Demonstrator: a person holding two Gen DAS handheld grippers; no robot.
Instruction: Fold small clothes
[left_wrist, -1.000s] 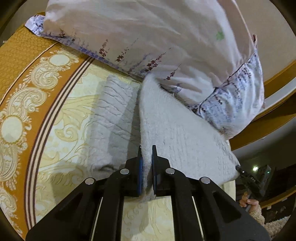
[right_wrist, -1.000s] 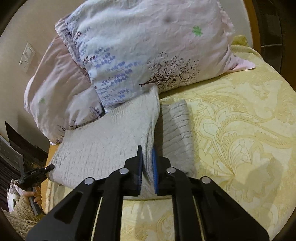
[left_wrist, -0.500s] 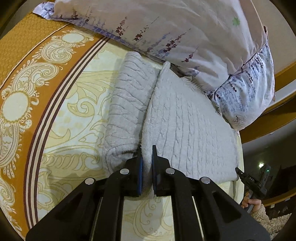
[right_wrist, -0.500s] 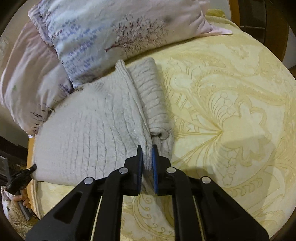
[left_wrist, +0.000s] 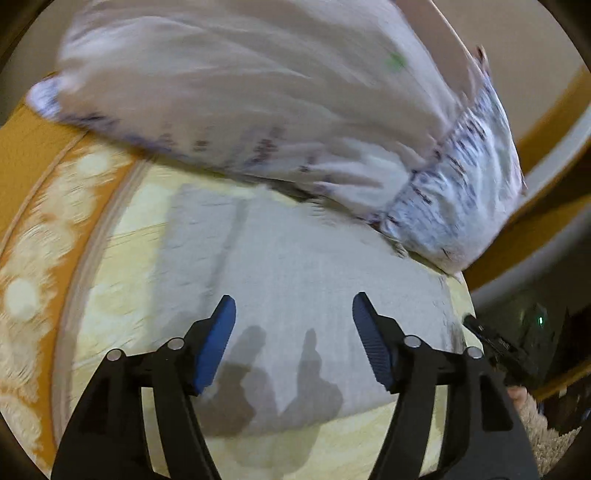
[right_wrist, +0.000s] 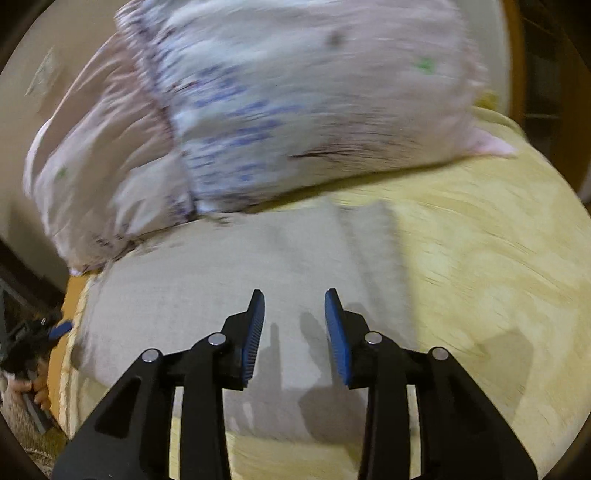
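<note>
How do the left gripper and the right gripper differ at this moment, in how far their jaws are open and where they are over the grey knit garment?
The left gripper has its jaws spread wide; the right gripper has a clearly narrower gap. The left gripper is above the broad folded panel of the grey knit garment; the right gripper is nearer the garment's narrower side strip. Both are open, hold nothing, and cast shadows on the garment.

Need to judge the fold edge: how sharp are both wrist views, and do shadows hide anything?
Left wrist: heavy motion blur on the pillow and bedspread; the knit shows no texture; open left gripper stays sharp, its shadows darkening the knit's near edge. Right wrist: the same smear; open right gripper crisp, shadows below it.
</note>
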